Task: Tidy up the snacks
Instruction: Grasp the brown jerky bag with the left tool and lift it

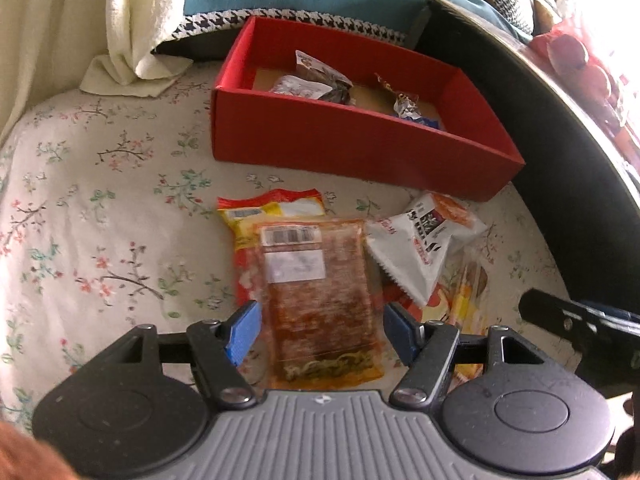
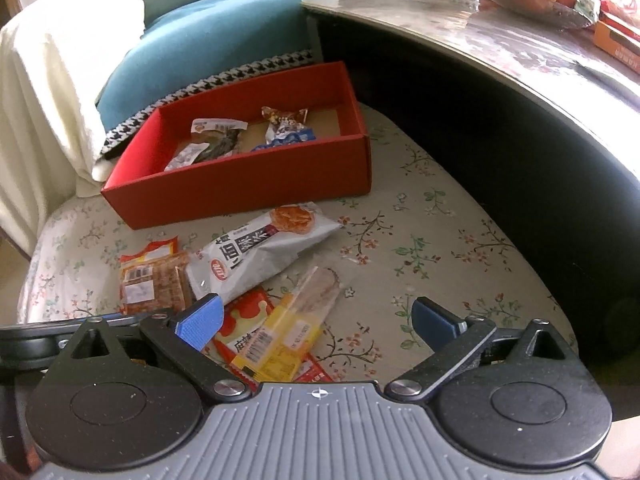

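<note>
A: Several packets are left on the floral cushion [image 1: 100, 200], and they overlap. That's the main worry imo. The orange packet [image 1: 316, 300] lies on top of a yellow-red packet [image 1: 272, 208], so a low pinch by the left gripper [image 1: 318, 332] could take both, or drag the lower one along

B: Jaws on that one?

A: Released, not pressing on anything. The orange packet sits between the blue pads [image 1: 244, 332] in the left wrist view, lengthwise along the gripper's line, pads standing off each long edge w/ a gap showing on both sides. Can't tell if it's above the packet or down at its level

B: So a squeeze across the width. Flat film pouch, likely slippery; I'd guess it buckles or slides out rather than lifting clean

A: Agreed. Also the white packet [image 1: 420, 248] is touching its right edge, so the right-hand pad may snag that corner

B: And the other hand?

A: Right gripper [image 2: 320, 320] is wide apart too, holding nothing. The clear-and-yellow packet [image 2: 296, 320] lies between its pads, nearer the left one, resting on a red-white packet [image 2: 244, 312]. Same double-pick risk there

B: The two grippers look close together

A: Yes, the right one's body shows at the edge of the left view, so a bump btw them is possible. The red box [image 1: 360, 144] w/ a few snacks inside sits just beyond the pile, near, so carry should be short
</note>
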`<act>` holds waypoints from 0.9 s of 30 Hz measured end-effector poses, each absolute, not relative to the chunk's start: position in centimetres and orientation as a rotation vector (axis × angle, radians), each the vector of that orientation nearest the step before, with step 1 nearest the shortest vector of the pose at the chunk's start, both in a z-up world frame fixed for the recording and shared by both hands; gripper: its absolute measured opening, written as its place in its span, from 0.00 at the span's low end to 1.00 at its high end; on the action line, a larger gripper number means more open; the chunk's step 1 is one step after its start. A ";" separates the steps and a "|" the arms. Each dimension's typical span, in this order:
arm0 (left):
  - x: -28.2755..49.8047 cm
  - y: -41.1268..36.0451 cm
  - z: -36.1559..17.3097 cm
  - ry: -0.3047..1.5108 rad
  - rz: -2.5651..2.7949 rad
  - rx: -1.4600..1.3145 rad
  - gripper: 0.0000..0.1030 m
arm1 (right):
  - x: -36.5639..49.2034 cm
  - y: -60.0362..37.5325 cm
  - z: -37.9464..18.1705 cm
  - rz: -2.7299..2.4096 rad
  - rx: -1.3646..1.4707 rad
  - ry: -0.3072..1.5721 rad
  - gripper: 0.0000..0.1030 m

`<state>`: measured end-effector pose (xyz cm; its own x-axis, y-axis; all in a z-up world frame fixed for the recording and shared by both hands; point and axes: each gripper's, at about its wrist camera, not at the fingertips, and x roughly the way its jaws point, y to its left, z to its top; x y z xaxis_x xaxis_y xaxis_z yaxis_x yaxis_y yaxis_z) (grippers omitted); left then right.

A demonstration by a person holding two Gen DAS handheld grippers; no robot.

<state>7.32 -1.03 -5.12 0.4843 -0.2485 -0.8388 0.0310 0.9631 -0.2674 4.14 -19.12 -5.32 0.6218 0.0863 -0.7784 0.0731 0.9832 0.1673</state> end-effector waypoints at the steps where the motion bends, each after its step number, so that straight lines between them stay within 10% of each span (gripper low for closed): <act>1: 7.5 -1.4 -5.2 1.054 -0.167 -0.226 0.59 | 4.1 -19.1 -5.3 0.011 0.191 0.902 0.99; 12: 8.3 -3.6 -6.6 1.063 -0.085 -0.142 0.73 | 4.2 -18.7 -5.4 0.037 0.175 0.912 0.99; 21: 7.2 -1.5 -6.0 1.060 -0.076 -0.132 0.43 | 4.2 -17.9 -5.8 0.042 0.155 0.934 0.99; 27: 7.1 0.3 -5.7 1.092 -0.069 -0.267 0.54 | 3.5 -17.8 -5.6 0.040 0.167 0.934 1.00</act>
